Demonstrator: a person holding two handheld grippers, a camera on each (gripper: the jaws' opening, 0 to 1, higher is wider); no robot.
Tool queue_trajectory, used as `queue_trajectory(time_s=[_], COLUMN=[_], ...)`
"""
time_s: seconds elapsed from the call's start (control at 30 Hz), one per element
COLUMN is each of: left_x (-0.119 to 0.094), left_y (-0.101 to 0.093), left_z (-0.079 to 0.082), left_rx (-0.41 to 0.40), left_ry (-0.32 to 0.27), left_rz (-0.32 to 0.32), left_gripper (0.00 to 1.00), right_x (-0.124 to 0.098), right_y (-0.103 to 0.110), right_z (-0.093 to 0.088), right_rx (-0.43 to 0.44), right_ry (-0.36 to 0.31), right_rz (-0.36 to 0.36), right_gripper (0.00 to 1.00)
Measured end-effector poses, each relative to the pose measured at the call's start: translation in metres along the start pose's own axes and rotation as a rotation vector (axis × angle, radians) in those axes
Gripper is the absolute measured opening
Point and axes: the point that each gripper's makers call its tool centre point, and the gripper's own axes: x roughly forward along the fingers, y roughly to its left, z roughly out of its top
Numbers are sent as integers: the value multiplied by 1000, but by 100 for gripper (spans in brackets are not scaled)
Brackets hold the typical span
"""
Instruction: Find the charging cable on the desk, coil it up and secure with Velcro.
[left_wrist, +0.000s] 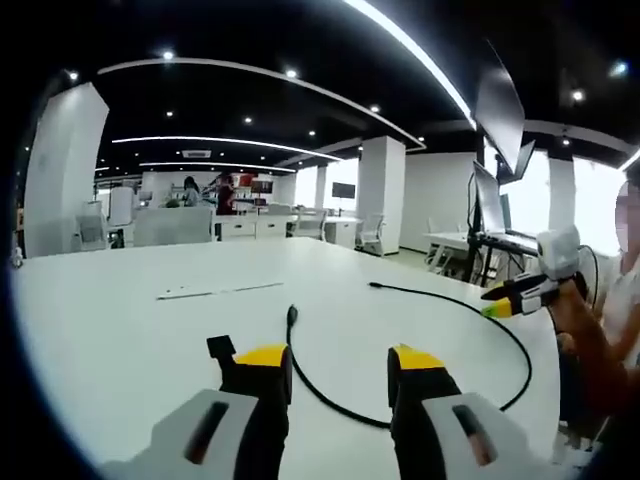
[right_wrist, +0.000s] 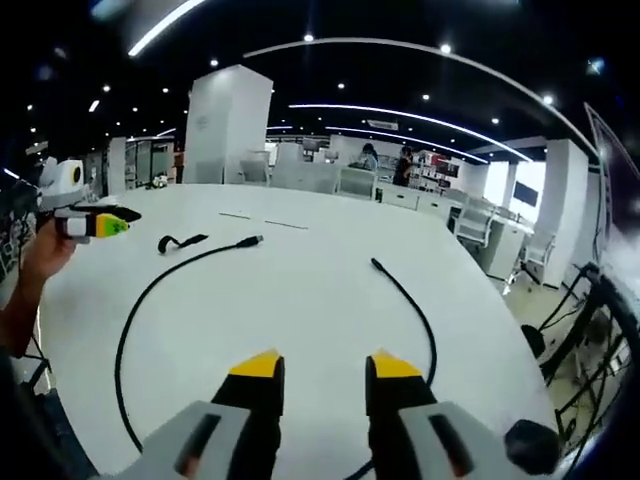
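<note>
Lying uncoiled across the white desk (left_wrist: 120, 330): black charging cable (left_wrist: 515, 350), looping from lower centre to the right of the left gripper view, both plugs free. Resting apart near the upper left of the right gripper view: black Velcro strap (right_wrist: 181, 242). Hovering over the desk, jaws spread, holding nothing: left gripper (left_wrist: 340, 365) and right gripper (right_wrist: 319, 372). No containers showing.

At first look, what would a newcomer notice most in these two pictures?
The black charging cable lies in a wide open loop on the white desk, its two plugs apart and nothing coiled yet. A short black Velcro strap lies beside one plug at the far side. Both claws, left and right, hover open above the desk, holding nothing.
</note>
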Motion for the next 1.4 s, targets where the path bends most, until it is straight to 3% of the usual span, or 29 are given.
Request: queue_trajectory(time_s=[0.27, 0.53, 0.97, 1.27, 1.4], left_x=[18, 31, 46, 48, 59], left_y=[4, 5, 5, 5, 10], left_z=[-1, -3, 3, 2, -2], left_rx=[34, 10, 28, 25, 34], left_ry=[12, 16, 15, 19, 41], left_rz=[24, 20, 36, 50, 70], left_gripper=[38, 38, 38, 37, 37], right_x=[9, 13, 18, 25, 39], right_y=[-13, -21, -43, -44, -53], right_z=[5, 7, 13, 15, 18], right_rx=[7, 9, 19, 8, -7], right_ry=[-1, -4, -6, 6, 19], right_rz=[-19, -35, -68, -73, -87], right_gripper=[34, 33, 33, 33, 31])
